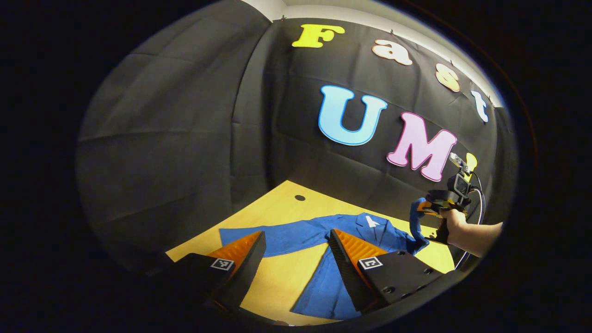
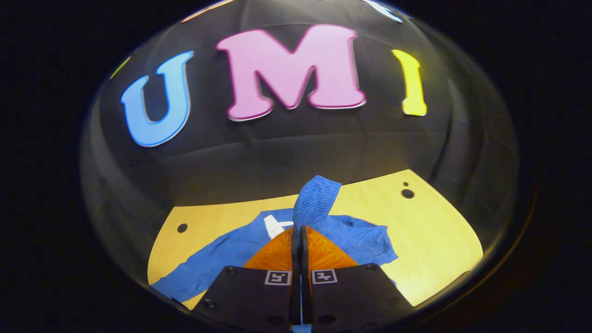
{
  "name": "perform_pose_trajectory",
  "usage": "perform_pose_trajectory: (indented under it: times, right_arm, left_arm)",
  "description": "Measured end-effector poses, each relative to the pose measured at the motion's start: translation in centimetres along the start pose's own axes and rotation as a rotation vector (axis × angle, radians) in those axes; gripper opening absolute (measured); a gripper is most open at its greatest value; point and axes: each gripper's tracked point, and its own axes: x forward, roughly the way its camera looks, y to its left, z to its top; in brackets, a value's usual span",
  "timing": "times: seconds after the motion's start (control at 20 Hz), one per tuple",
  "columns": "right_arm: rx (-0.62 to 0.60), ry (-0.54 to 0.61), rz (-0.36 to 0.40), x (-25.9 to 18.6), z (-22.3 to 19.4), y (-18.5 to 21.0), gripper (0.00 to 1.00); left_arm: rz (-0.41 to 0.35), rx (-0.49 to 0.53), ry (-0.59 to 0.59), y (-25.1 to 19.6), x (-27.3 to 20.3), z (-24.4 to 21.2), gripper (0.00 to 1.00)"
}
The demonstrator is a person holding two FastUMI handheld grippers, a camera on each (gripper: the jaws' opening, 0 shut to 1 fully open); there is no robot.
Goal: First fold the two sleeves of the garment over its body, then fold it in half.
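Evidently the first sleeve fold is in hand: the right claw (image 2: 300,233) is pinched tight on the cuff of one sleeve (image 2: 316,199), lifted clear of the blue jacket (image 1: 323,240) that lies spread on the yellow wooden desk (image 2: 439,231). The left claw (image 1: 296,249) hovers spread above the jacket's body, gripping nothing. Next, I judge, the raised sleeve must be carried across the chest and laid flat; black cloth walls close the booth.
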Motion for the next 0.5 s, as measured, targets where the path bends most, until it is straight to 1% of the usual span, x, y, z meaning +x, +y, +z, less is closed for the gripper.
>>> perform_pose_trajectory:
  times: [0.2, 0.25, 0.35, 0.4, 0.5]
  right_arm:
    - [-0.09, 0.039, 0.08, 2.9, -4.1, 7.8, 0.02]
    - [-0.106, 0.05, 0.093, 3.7, -5.5, 9.3, 0.0]
    - [-0.123, 0.063, 0.122, 4.8, -7.6, 11.9, 0.03]
    - [-0.126, 0.064, 0.139, 5.2, -8.3, 12.9, 0.0]
    - [-0.127, 0.066, 0.161, 6.1, -9.6, 14.6, 0.24]
  left_arm:
    - [0.106, 0.05, -0.005, 3.3, -0.2, -0.4, 0.8]
    - [0.122, 0.053, -0.002, 3.8, -0.3, -0.3, 0.8]
    - [0.146, 0.053, 0.01, 4.3, -0.2, -0.5, 0.8]
    - [0.155, 0.054, 0.016, 4.4, 0.1, -0.6, 0.8]
    - [0.17, 0.054, 0.025, 4.4, 0.5, -1.2, 0.8]
